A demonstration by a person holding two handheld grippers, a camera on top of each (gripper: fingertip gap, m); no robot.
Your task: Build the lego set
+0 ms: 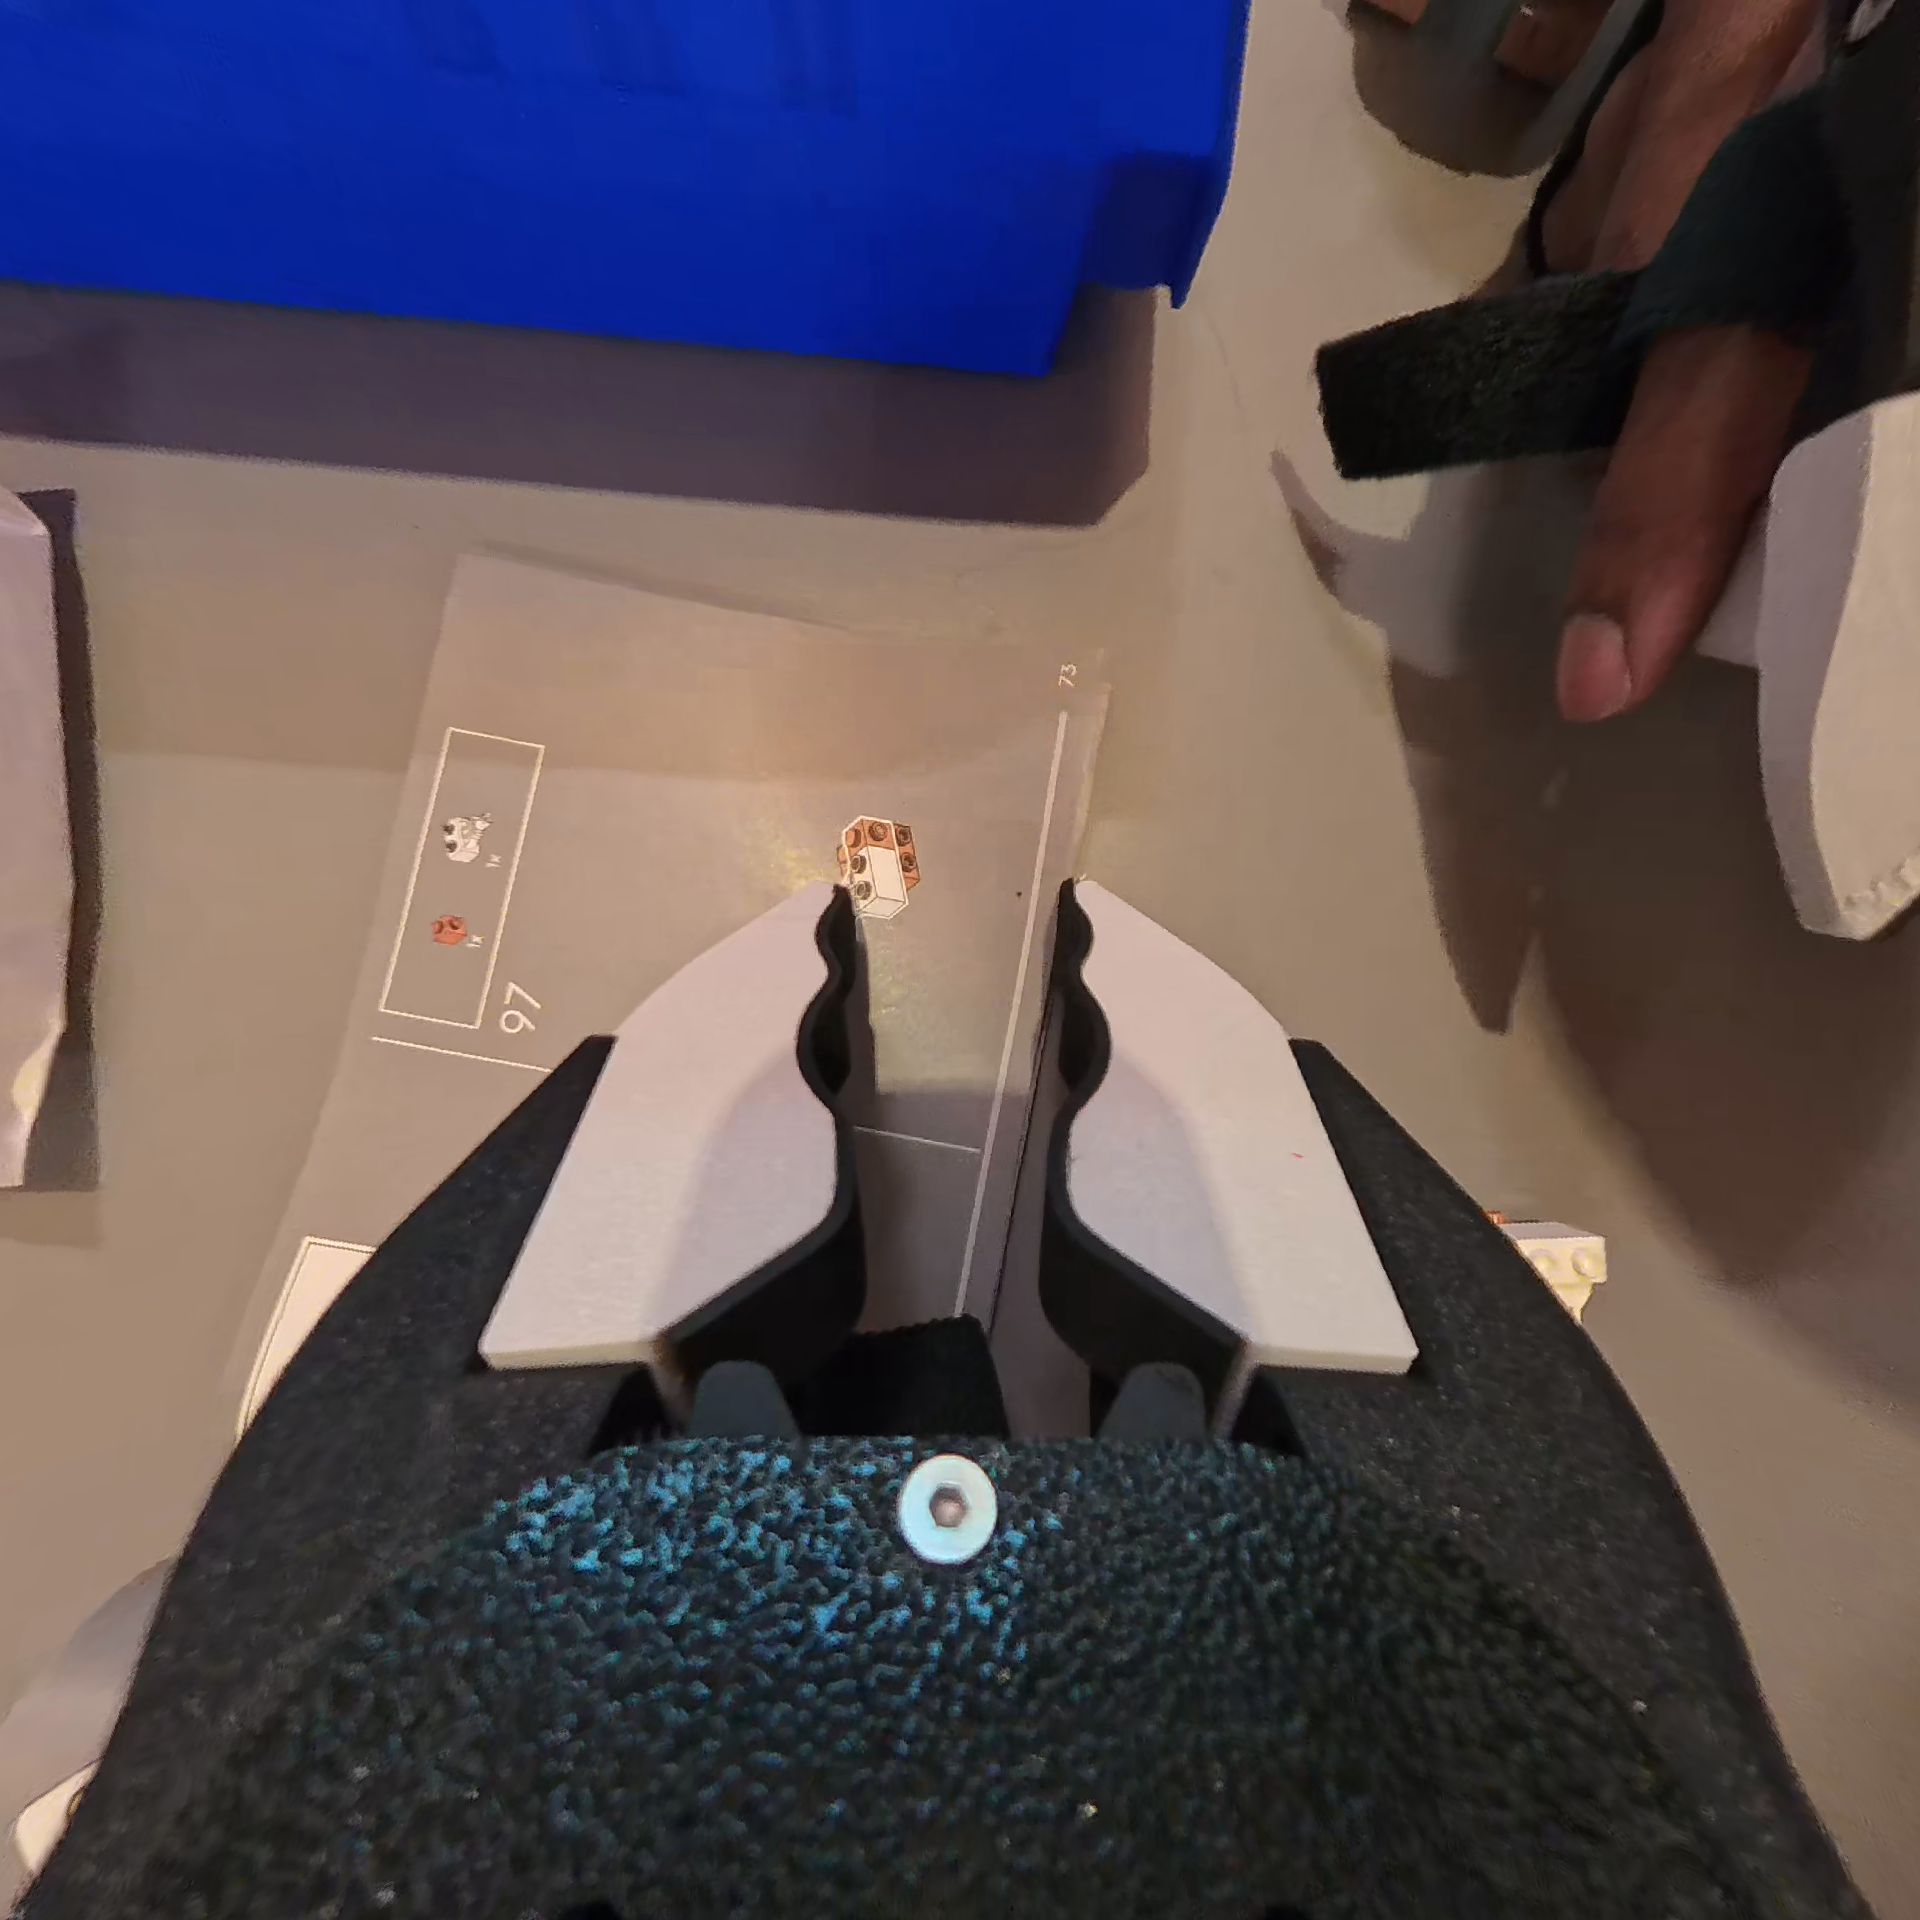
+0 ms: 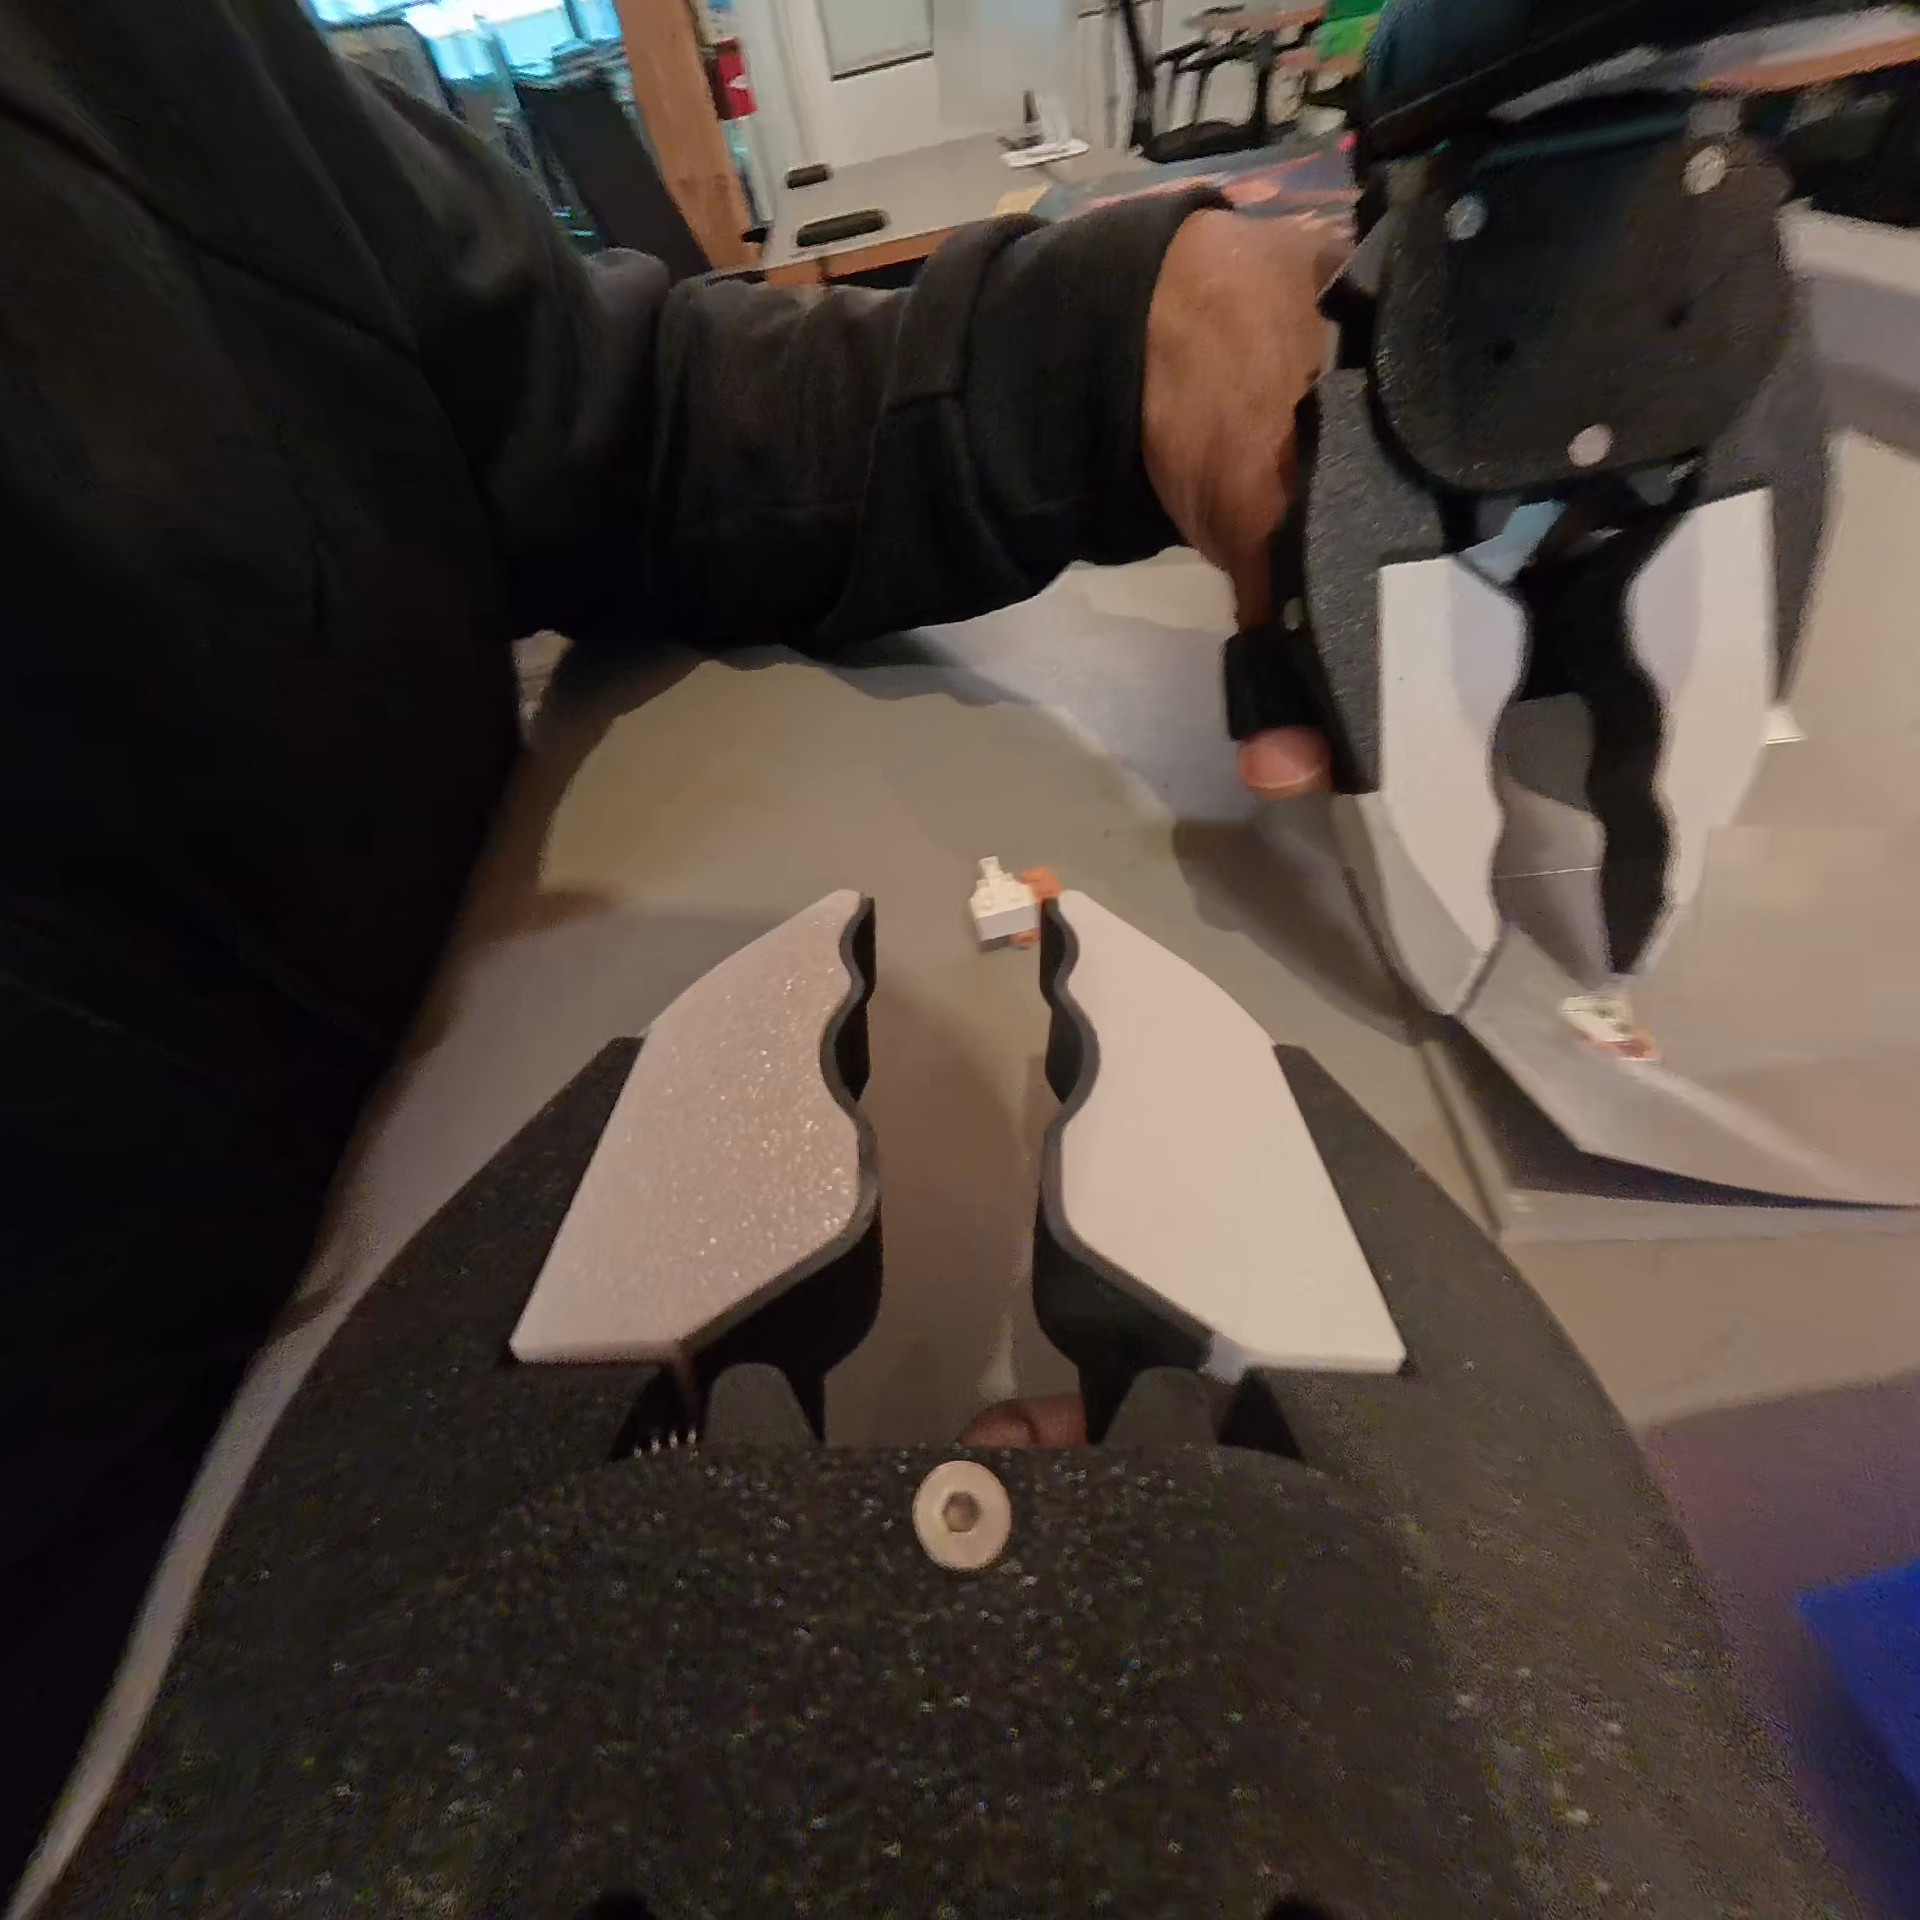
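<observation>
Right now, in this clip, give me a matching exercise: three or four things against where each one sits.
Things:
1. blue bin
2. instruction booklet
3. small white and orange brick piece
4. left tongs

Places:
A. on the bare table, just ahead of the right tongs' tips
B. far edge of the table
C. open, over the booklet page
D. flat under the left tongs

Pairs: 1-B, 2-D, 3-A, 4-C

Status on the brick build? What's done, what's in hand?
Done: a small white-and-orange brick assembly lies joined on the grey table. In hand: nothing; the left gripper hangs open over the open instruction booklet, and the right gripper is open just short of the assembly. Left: the assembly isn't picked up; remaining steps can't be judged.
</observation>
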